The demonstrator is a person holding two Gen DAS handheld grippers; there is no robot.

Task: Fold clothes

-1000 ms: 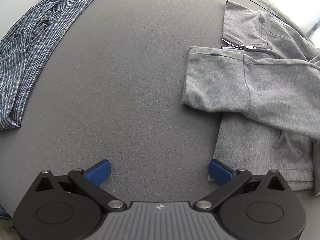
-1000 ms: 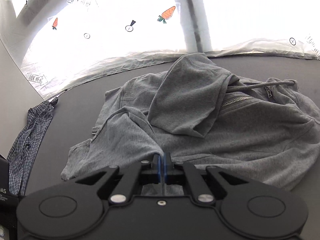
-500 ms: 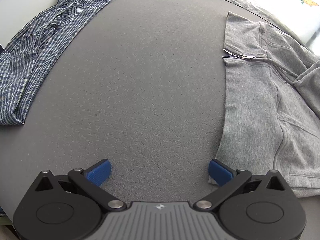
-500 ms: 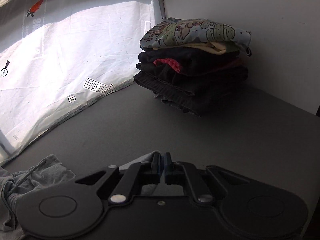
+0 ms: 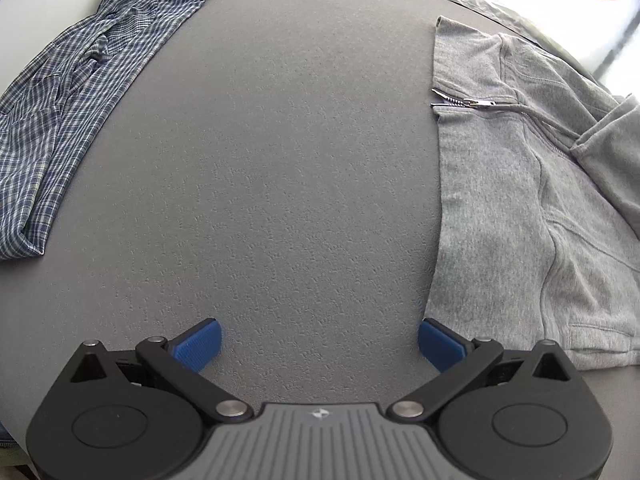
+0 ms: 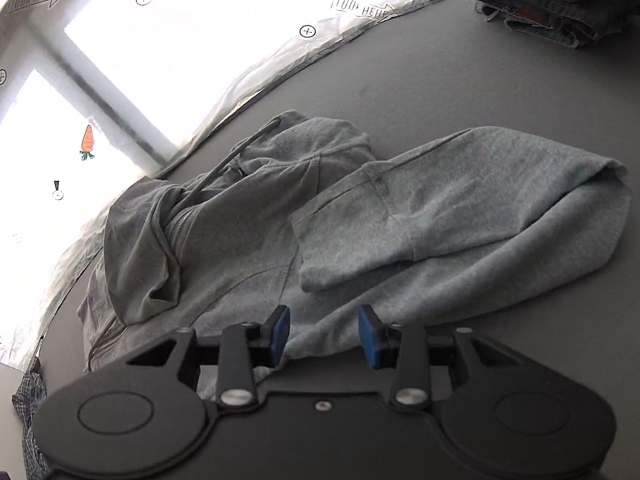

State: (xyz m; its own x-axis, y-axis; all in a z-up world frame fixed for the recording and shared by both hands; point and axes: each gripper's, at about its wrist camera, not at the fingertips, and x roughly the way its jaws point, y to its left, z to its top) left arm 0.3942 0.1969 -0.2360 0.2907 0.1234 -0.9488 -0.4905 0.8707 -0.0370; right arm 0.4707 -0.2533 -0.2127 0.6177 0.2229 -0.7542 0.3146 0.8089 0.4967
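Letting go of the sleeve point(image 6: 460, 200) across the grey hoodie point(image 6: 248, 264) mid-table, right gripper point(image 6: 324, 332) opening with nothing pinched, left gripper point(image 5: 319, 342) hanging wide open and empty beside the hem, needing flat cloth.

A dark grey, fine-textured worktop point(image 5: 304, 168) is carrying three lots of clothing. A light grey zip-up hooded sweatshirt point(image 5: 520, 200) is lying spread along one side, one sleeve point(image 6: 460, 208) lying folded across its body and the hood point(image 6: 140, 248) flopping over the zip. A blue-and-white checked shirt point(image 5: 72, 92) is lying crumpled along the opposite edge, well apart from it. A stack of folded dark garments point(image 6: 560, 0) is sitting in a far corner.
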